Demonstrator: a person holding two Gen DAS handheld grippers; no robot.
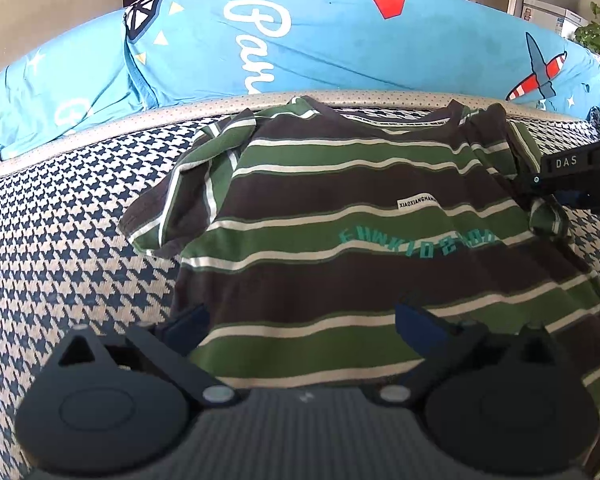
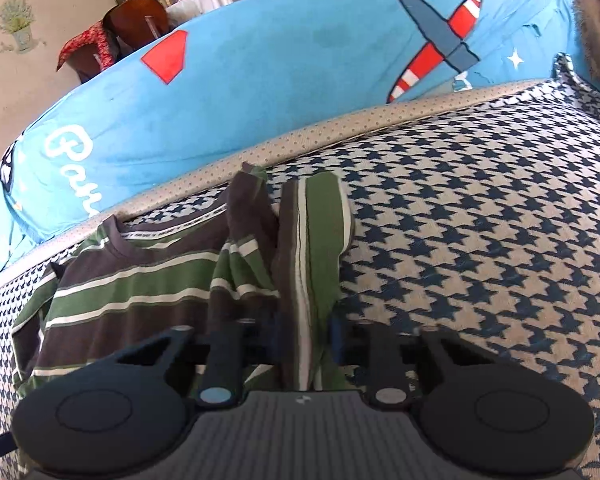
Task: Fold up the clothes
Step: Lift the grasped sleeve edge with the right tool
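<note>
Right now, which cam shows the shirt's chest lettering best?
Left wrist: the striped shirt lies spread out, teal lettering and white label facing the camera. The right wrist view shows only the collar and the sleeve bunched between its fingers; no lettering.

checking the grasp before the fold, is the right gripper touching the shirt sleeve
Touching. The right wrist view shows the sleeve pinched between the right gripper fingers.

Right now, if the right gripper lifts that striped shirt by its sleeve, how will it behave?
The striped shirt looks thin and creased, so it will probably droop. The sleeve, pinched in the right gripper, already bunches; the body likely drags across the houndstooth cover.
</note>
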